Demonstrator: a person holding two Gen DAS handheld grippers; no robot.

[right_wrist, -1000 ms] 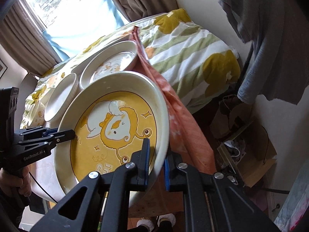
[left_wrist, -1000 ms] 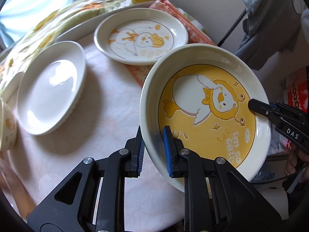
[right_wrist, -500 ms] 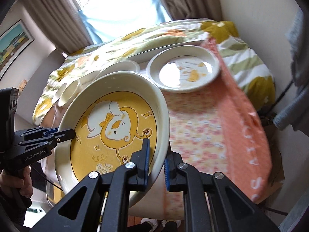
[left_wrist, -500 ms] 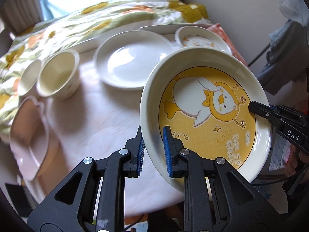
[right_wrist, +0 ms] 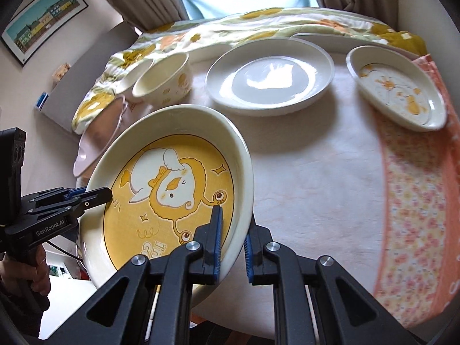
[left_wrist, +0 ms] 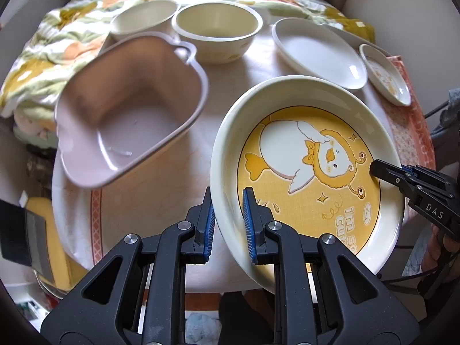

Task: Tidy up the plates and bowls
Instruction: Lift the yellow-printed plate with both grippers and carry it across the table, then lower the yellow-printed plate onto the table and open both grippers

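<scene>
Item: yellow duck plate [left_wrist: 310, 172], deep-rimmed, carried tilted above the near edge of the table [left_wrist: 161, 189]. Left gripper [left_wrist: 227, 224] clenched on its left rim; right gripper [right_wrist: 231, 244] clenched on the opposite rim. Far of it, on the table: white plate [right_wrist: 270, 77], small duck plate [right_wrist: 399, 97] at far right, two bowls [left_wrist: 218, 34], pink basin [left_wrist: 126, 115] at left. Probable destination, the white plate, lay far-right of the held plate, nearer the right hand.
</scene>
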